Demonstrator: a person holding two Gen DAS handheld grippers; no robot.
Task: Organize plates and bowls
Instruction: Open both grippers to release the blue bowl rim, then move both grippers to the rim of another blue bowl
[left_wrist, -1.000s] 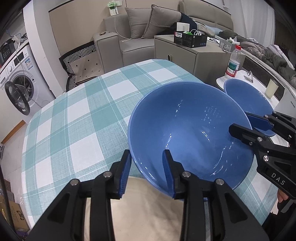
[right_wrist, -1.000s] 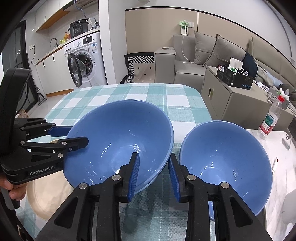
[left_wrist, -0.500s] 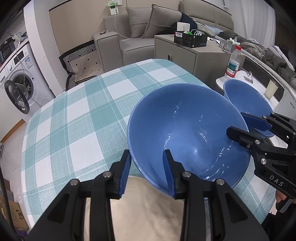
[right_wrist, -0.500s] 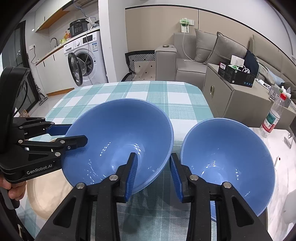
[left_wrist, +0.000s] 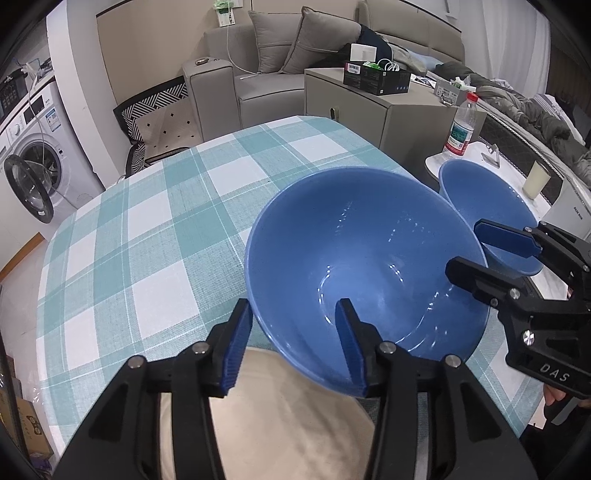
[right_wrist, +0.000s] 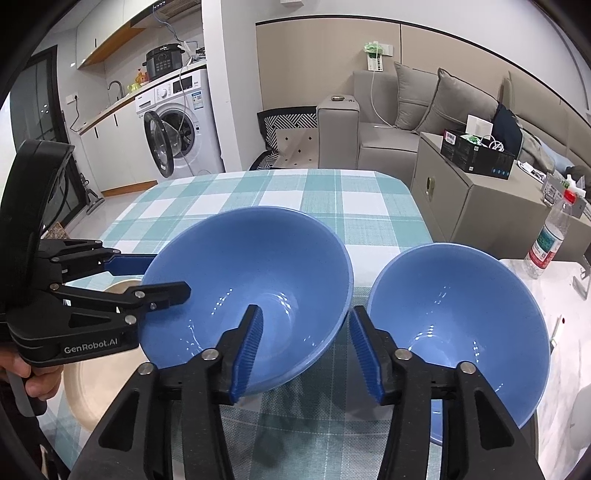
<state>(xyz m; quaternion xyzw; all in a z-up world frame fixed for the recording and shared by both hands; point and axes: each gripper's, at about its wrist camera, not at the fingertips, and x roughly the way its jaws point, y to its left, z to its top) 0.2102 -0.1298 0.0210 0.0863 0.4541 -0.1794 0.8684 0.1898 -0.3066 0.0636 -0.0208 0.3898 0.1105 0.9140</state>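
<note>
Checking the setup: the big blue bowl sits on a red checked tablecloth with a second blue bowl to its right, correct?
Not quite: the tablecloth is teal and white checked, not red, as the right wrist view shows. The big blue bowl and the second blue bowl to its right are as you said.

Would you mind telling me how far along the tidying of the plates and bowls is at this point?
Done: the big bowl sits partly on the beige plate. In hand: both the left gripper and right gripper straddle its rim; their jaws have just been opening, pads clear of the rim, so it looks released. Left: the second bowl stands apart beside it, unstacked.
</note>
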